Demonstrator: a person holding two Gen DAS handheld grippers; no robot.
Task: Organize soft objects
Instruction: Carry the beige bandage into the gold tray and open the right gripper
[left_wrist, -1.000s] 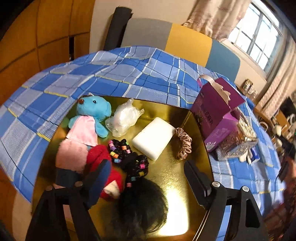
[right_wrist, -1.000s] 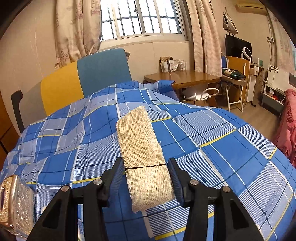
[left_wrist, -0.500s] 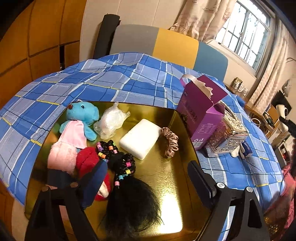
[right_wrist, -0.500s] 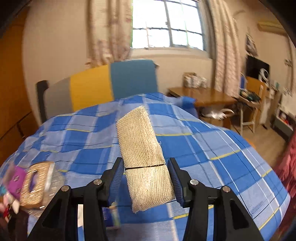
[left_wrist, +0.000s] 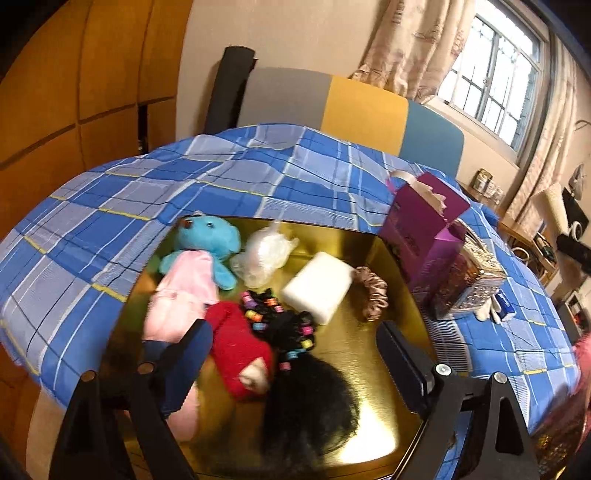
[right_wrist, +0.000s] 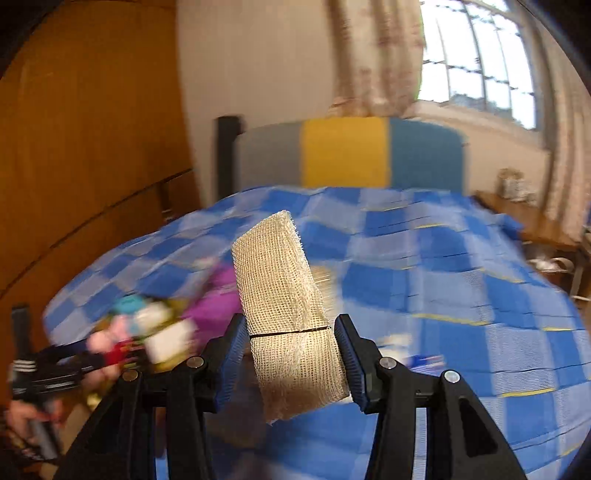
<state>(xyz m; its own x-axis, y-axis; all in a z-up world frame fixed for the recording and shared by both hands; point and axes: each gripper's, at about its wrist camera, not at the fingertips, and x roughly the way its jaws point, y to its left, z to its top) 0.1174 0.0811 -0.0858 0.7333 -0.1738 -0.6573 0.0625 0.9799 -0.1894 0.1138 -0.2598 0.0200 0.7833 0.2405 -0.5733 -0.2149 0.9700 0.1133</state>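
Observation:
A gold tray (left_wrist: 369, 354) lies on the blue plaid cloth (left_wrist: 129, 199). In it are a blue teddy in pink (left_wrist: 199, 251), a red and pink soft toy (left_wrist: 236, 343), a black wig with coloured beads (left_wrist: 303, 373), a clear plastic bag (left_wrist: 264, 251), a white sponge block (left_wrist: 319, 286) and a pink scrunchie (left_wrist: 373, 297). My left gripper (left_wrist: 295, 354) is open and empty above the tray's near side. My right gripper (right_wrist: 291, 350) is shut on a beige gauze roll (right_wrist: 286, 302), held in the air; the tray's things show blurred at its left.
A purple gift bag (left_wrist: 424, 229) and a shiny glittery bag (left_wrist: 472, 280) stand right of the tray, with a small blue packet (left_wrist: 504, 306) beyond. A grey, yellow and teal chair back (left_wrist: 354, 110) is behind the table. Wooden panels are at left.
My right gripper has swung left with the gauze roll, bringing the tray and purple bag into its view. My left gripper has drawn back and risen slightly, staying open.

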